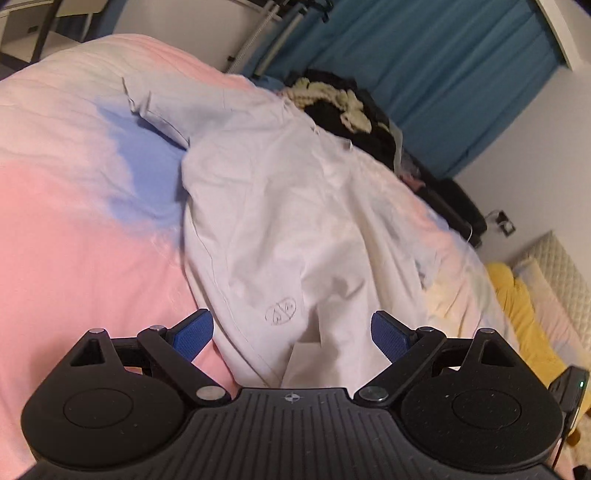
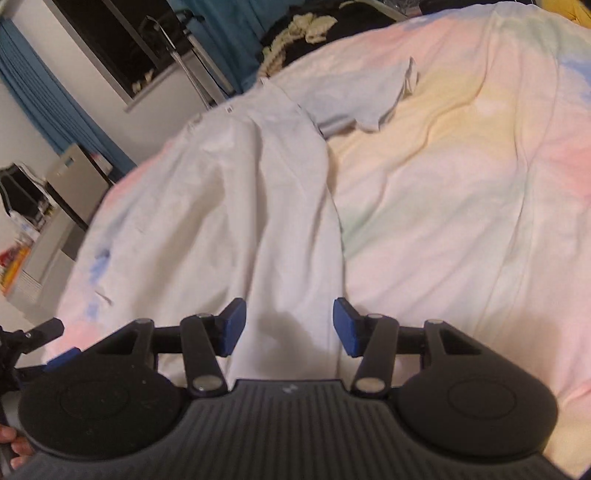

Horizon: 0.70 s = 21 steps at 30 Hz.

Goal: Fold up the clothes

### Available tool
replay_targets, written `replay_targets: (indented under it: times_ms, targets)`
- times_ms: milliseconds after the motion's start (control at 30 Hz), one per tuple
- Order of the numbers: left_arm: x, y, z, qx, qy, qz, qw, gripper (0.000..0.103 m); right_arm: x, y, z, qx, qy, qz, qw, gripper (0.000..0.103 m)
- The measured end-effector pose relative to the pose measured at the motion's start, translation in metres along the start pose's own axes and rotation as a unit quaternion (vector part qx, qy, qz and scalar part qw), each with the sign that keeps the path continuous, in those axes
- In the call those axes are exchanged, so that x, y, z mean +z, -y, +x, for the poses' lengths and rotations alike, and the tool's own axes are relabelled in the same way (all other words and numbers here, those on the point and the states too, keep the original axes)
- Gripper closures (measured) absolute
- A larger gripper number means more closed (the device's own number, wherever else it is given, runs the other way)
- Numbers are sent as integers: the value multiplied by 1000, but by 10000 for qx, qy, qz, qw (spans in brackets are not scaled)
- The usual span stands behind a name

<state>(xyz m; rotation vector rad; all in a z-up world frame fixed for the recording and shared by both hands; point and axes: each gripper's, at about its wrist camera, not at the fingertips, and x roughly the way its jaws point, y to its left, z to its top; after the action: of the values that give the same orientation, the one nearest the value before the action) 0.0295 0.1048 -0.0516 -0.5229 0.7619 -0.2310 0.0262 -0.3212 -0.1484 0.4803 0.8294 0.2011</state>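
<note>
A white T-shirt (image 1: 277,221) lies spread along a pastel duvet (image 1: 74,240), one short sleeve (image 1: 159,107) pointing to the far left. A small drawn emblem (image 1: 281,312) sits near its hem. My left gripper (image 1: 291,336) stands open over the near hem, blue pads wide apart and off the cloth. In the right wrist view the same shirt (image 2: 240,203) runs away from me, its other sleeve (image 2: 362,99) lying on the duvet (image 2: 461,184). My right gripper (image 2: 289,326) is open, its pads astride the shirt's near right edge without pinching it.
A heap of black and cream clothes (image 1: 340,107) lies at the far end of the bed, also visible as clothes (image 2: 295,29). Blue curtains (image 1: 443,74) hang behind it. Yellow bedding (image 1: 524,314) lies to the right. A grey cabinet (image 2: 74,184) stands beside the bed.
</note>
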Motion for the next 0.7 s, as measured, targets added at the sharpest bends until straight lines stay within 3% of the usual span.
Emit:
replay_targets:
  times_ms: [200,267,300,333,367,400,467,533,700]
  targets:
    - [-18,-14,25,-14,-539,-216,9983,17,-4,6,18,48,-324,132,9994,49]
    - [-21,-20,32,-44,-678,-384,9969,25,-7,10,15,210,-406,136,9989,51]
    - [-21,-23,32,-103,-672,-477,9965,29,-7,9,17,291,-447,115,9985,59]
    - [-21,-25,33,-162,-667,-570,9960,40,-7,8,19,361,-484,91,9981,79]
    - [-21,-27,34,-220,-660,-663,9954,55,-6,7,19,375,-485,50,9981,92]
    - [-20,-29,32,-214,-634,-729,9951,62,-5,6,17,438,-435,57,9981,99]
    - [-18,-34,28,-333,-531,-918,9938,82,-2,5,13,562,-327,70,9979,99]
    - [-14,-39,18,-507,-379,-1169,9911,89,4,7,2,574,-65,148,9982,100]
    - [-7,-52,-10,-787,78,-1621,9836,90,22,29,-25,230,683,594,9956,100]
